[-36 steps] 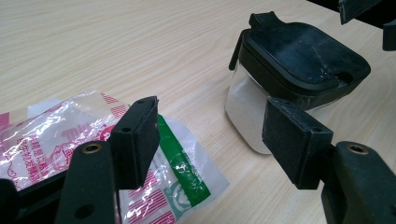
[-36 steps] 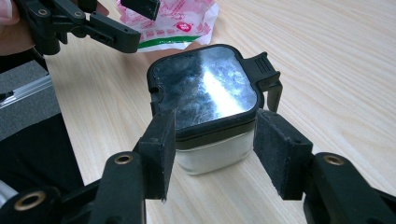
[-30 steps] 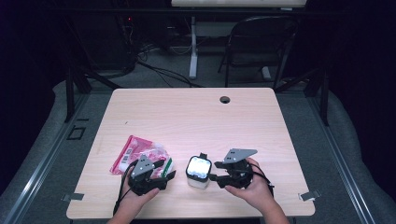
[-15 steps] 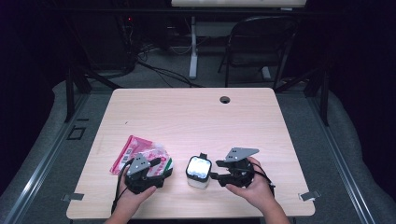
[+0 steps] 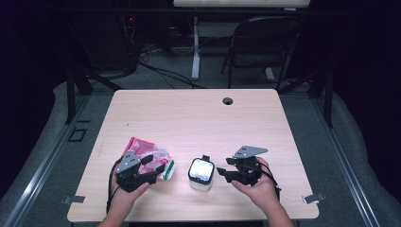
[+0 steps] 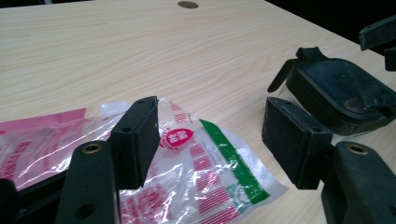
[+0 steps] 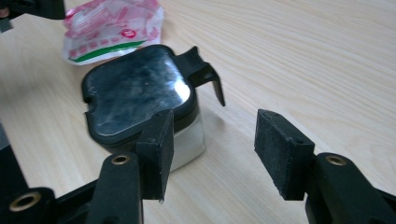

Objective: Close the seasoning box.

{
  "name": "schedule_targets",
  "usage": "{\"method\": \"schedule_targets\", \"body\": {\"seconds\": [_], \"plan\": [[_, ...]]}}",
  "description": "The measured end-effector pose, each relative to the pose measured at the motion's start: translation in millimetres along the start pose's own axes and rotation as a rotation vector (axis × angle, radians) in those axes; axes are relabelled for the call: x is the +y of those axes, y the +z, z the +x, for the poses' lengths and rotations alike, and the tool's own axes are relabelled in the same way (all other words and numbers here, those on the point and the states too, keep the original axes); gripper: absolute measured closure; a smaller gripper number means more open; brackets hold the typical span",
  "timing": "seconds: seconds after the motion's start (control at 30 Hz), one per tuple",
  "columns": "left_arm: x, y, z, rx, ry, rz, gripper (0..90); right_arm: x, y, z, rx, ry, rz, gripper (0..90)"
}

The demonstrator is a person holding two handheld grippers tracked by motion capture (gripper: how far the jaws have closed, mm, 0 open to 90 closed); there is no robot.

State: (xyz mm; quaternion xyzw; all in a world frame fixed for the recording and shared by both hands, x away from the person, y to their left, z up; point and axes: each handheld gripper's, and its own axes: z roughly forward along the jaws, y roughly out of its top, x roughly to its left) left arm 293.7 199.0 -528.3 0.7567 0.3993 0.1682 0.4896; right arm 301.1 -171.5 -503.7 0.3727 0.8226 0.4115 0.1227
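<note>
**Left gripper draws back along the packet; the box waits**

The change is small and all on the left. A second ago the left gripper (image 5: 152,164) stood a little farther right, over the green end of the packet (image 5: 146,153); now it stands a touch farther left along the packet, near the front edge of the table (image 5: 198,113). Its jaws gape wide, as they did a second ago, and nothing is pinched. In the left gripper view the clear, red-and-green printed packet lies flat on the wood beneath and between the jaws, one pad (image 6: 140,140) low over the film, though I cannot tell whether it touches.

The right gripper (image 5: 223,166) has not budged. It hovers just right of the box (image 5: 201,174), jaws open and empty. In the right gripper view the box, a clear one under a black lid (image 7: 135,93) with its latch sticking up, stands just ahead of the left pad (image 7: 156,149), apart from it.

To my eye the shift is the left hand lining up for a grip on the packet rather than taking one. The box lid looks shut, so packet and box are both waiting; no step of joining the two has begun.
</note>
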Motion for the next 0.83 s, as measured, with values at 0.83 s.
{"method": "schedule_targets", "body": {"seconds": [0.83], "plan": [[-5.6, -7.2, 30.7, 0.075, -0.093, -0.011, 38.2, -6.5, 1.4, -22.4, -0.079, 0.134, -0.015, 46.0]]}}
